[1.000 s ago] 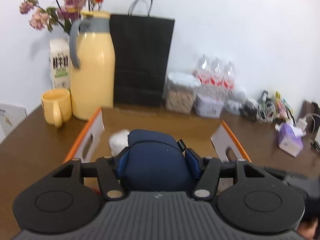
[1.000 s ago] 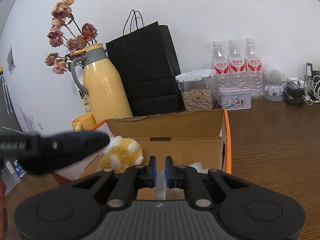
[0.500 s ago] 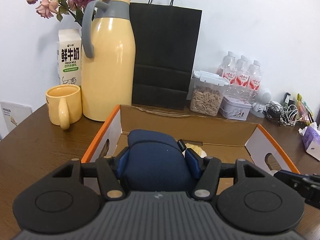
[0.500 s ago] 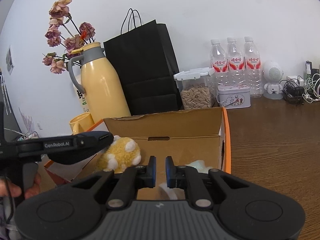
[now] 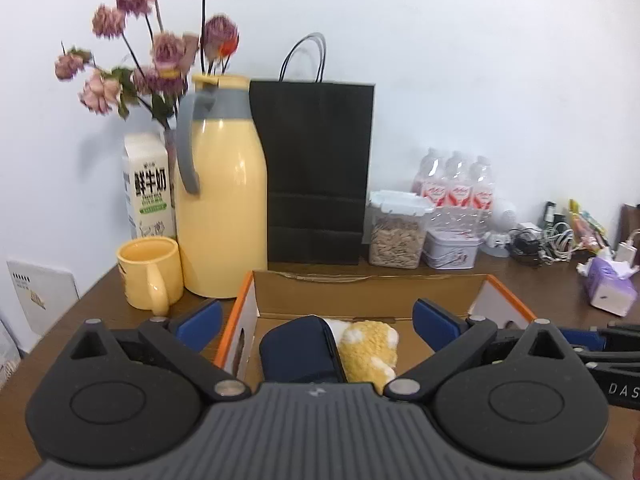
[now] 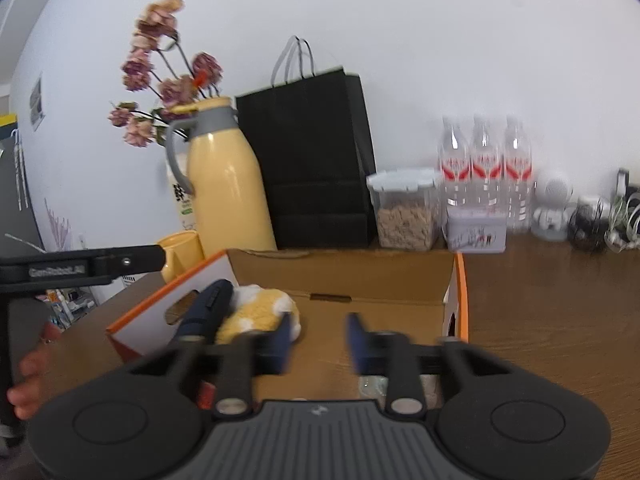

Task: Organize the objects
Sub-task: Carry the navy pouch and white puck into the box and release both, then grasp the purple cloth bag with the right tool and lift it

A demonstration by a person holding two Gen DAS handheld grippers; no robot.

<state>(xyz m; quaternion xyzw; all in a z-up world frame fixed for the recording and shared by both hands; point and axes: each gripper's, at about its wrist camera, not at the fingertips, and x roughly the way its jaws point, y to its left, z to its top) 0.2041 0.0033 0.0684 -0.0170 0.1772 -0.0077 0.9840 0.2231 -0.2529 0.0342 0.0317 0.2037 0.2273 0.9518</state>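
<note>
In the left wrist view my left gripper hangs over the near end of the cardboard box, its jaws opening wide with nothing pressed between them. Below it, inside the box, the navy case lies against the yellow plush toy. My right gripper is over the box's right half, jaws opening and nothing between the pads. A pale crinkled item shows under it on the box floor. The navy case and plush lie to its left.
Behind the box stand a yellow jug, a yellow mug, a milk carton, a black paper bag, a seed jar, a tin and water bottles. Cables and a tissue pack lie to the right.
The left gripper opened and let the navy case drop into the box, then drew back. The right gripper went from shut on a thin pale thing to open.
</note>
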